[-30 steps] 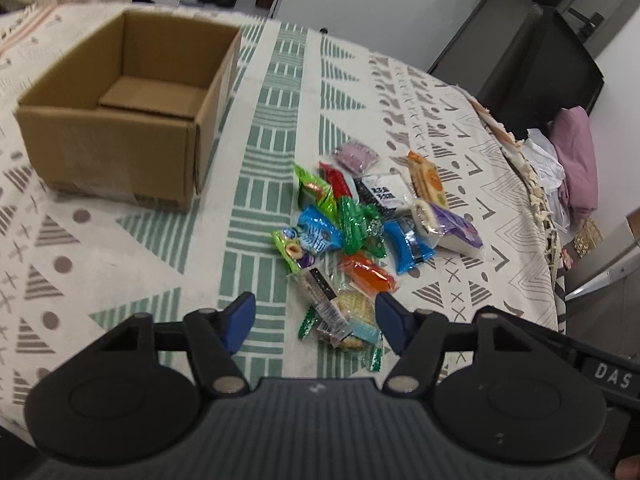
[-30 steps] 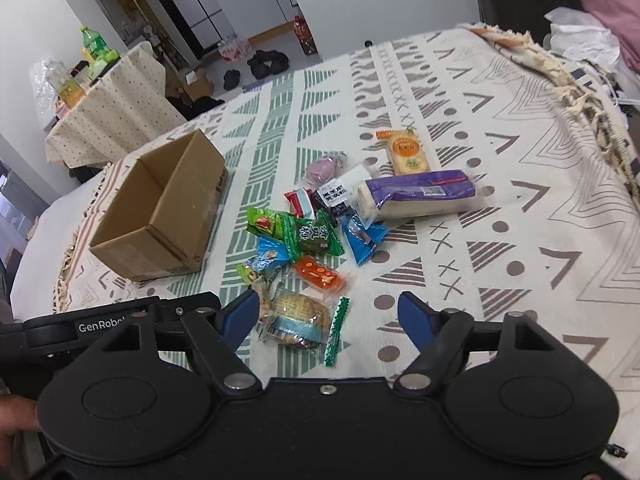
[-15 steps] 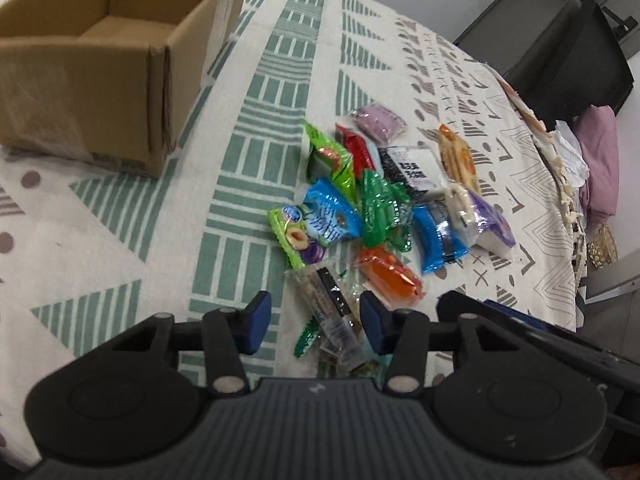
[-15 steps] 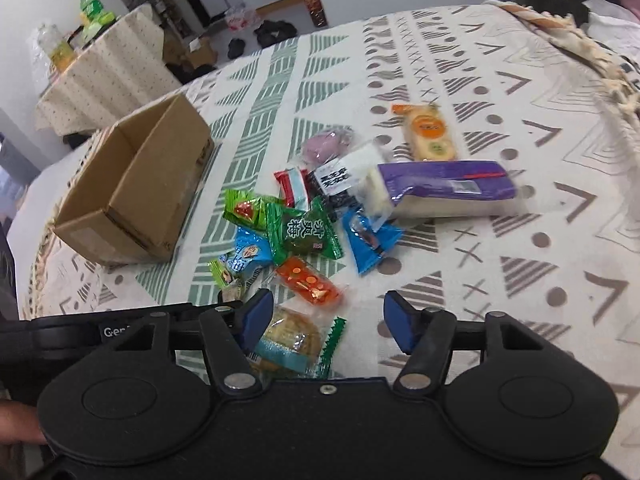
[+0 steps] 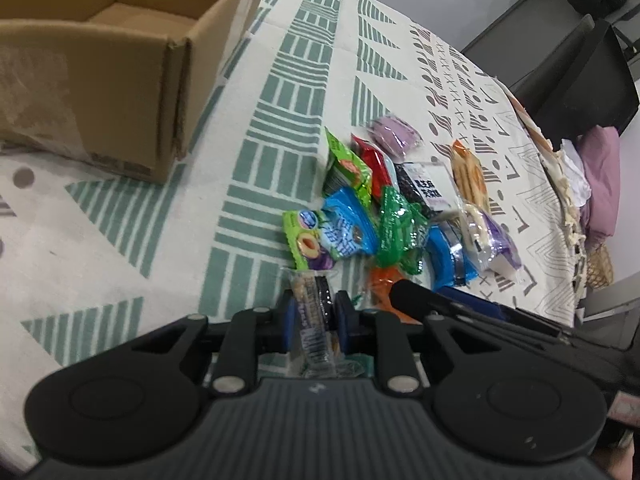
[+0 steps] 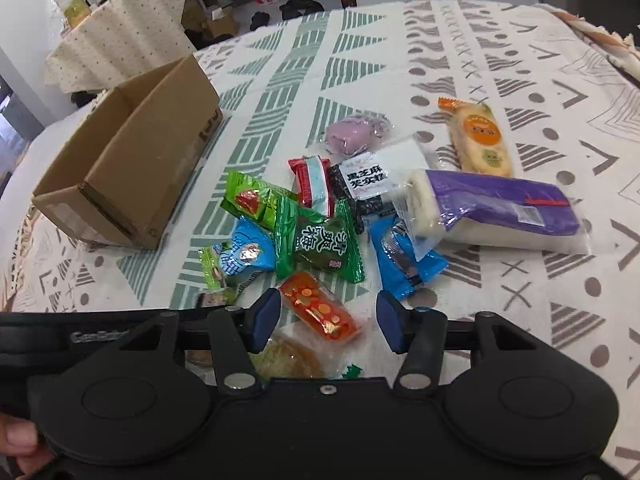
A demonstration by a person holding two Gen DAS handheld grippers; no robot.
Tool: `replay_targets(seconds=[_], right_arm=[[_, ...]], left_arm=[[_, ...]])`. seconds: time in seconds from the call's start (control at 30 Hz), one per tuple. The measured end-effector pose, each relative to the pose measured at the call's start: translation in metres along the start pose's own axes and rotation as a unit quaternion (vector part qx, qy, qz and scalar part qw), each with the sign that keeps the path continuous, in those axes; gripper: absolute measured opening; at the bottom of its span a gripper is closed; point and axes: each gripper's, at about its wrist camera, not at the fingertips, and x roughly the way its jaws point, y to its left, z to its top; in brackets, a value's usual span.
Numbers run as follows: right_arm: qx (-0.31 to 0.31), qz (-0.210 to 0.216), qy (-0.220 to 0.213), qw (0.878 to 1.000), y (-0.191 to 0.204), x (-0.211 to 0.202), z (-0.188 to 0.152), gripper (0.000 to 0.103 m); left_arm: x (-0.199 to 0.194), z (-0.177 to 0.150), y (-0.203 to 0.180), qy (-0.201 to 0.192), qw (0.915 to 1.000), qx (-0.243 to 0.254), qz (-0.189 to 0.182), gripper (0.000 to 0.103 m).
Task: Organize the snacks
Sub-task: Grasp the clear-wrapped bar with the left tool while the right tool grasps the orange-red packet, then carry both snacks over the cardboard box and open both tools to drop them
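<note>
Both tools have come down toward the heap of snacks since a second ago, and the left tool (image 5: 313, 320) has narrowed from wide apart until its blue pads pinch a clear-wrapped snack bar (image 5: 311, 304) at the near edge of the heap. That bar lies between the pads, its far end poking out toward a green plum candy (image 5: 303, 243) and a blue packet (image 5: 349, 229).

On the right, the right tool (image 6: 327, 320) stands half open, its pads either side of an orange-red packet (image 6: 320, 312) without touching it. A round biscuit in clear wrap (image 6: 289, 357) lies just nearer, under the tool.

Farther off sit a green packet (image 6: 320, 243), a purple-wrapped cake roll (image 6: 496, 212) to the right, and an orange biscuit pack (image 6: 480, 140) beyond it. An open cardboard box (image 6: 132, 168) rests on the patterned worktop (image 6: 520, 80) to the left of the heap.
</note>
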Motion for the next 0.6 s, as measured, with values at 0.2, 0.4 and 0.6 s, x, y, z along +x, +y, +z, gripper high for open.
replay_targets(seconds=[0.2, 0.4, 0.6], right_arm=[[-0.036, -0.01, 0.024, 0.999, 0.009, 0.013, 0.0, 0.04], [-0.044, -0.01, 0.024, 0.999, 0.014, 0.005, -0.002, 0.019], [-0.05, -0.012, -0.006, 0.999, 0.023, -0.012, 0.0, 0.019]], left_arm=[[-0.004, 0.001, 0.002, -0.01, 0.9998, 0.012, 0.013, 0.02], [-0.006, 0.0, 0.004, -0.021, 0.9991, 0.024, 0.029, 0.02], [-0.014, -0.001, 0.004, -0.034, 0.998, 0.039, 0.036, 0.02]])
